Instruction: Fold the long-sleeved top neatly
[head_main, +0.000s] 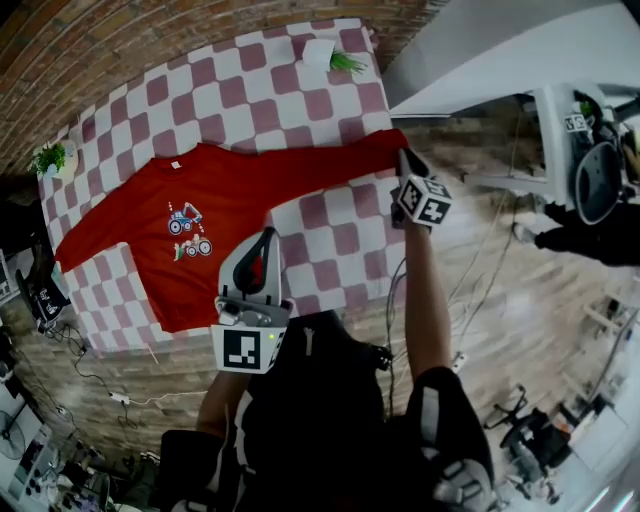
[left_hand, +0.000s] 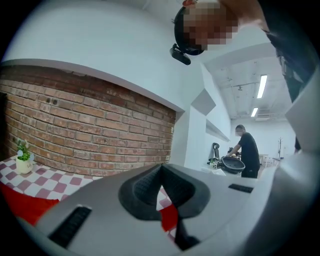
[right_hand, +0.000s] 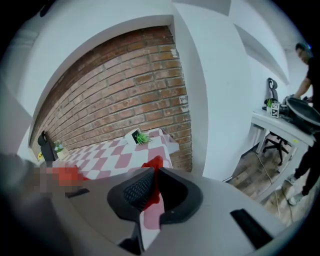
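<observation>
A red long-sleeved top (head_main: 230, 215) with a small vehicle print lies spread on the pink-and-white checked table (head_main: 250, 100). Its sleeves reach out to the left and right. My left gripper (head_main: 262, 245) is at the near hem on the right side of the body, shut on the fabric. In the left gripper view a strip of red cloth (left_hand: 169, 218) shows between the closed pads (left_hand: 145, 192). My right gripper (head_main: 405, 160) is at the end of the right sleeve and shut on it. In the right gripper view the red sleeve (right_hand: 154, 163) runs up from between the jaws.
A potted plant (head_main: 345, 62) and a white card (head_main: 318, 52) stand at the table's far corner. Another small plant (head_main: 50, 158) stands at the left edge, and a black device (head_main: 35, 285) stands off the near left corner. Cables lie on the wooden floor. A person (head_main: 590, 235) stands by a desk at right.
</observation>
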